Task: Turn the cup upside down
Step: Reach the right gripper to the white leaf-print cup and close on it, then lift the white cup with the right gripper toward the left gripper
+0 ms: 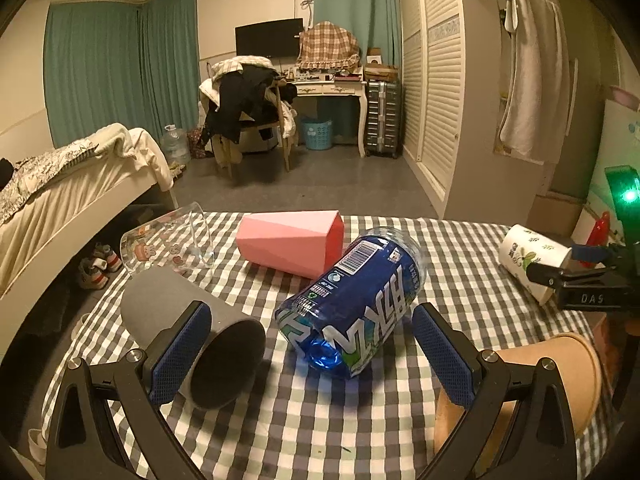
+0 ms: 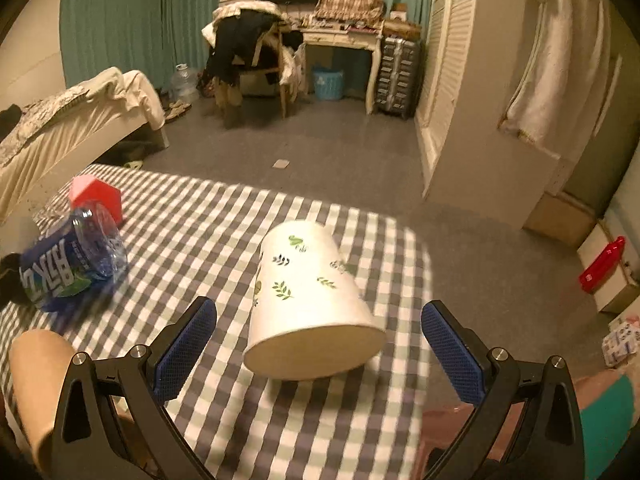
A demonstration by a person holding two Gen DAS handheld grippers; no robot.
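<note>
Checked tablecloth point(image 1: 320, 420) over the table, several cups lying on their sides; white cup with green leaf print point(image 2: 308, 300) lies tipped over near the right edge, open mouth facing the right wrist camera, base pointing away; right gripper point(image 2: 319, 354) low behind it, jaws wide apart, one blue pad either side of the rim, neither touching.

Left gripper point(image 1: 311, 356) also spread wide, clamped on nothing; between its pads lies a blue-labelled plastic bottle cup point(image 1: 352, 300), cut end toward the camera; grey cup point(image 1: 192, 332) on its side just beside the left pad, contact unclear; pink faceted cup point(image 1: 292, 242) behind the bottle, on its side; clear glass with cartoon prints point(image 1: 168, 246) at the far left corner, also tipped; brown paper cup point(image 1: 560, 376) near right.

The white cup shows at the right edge in the left view, the right gripper's black frame beside it.
</note>
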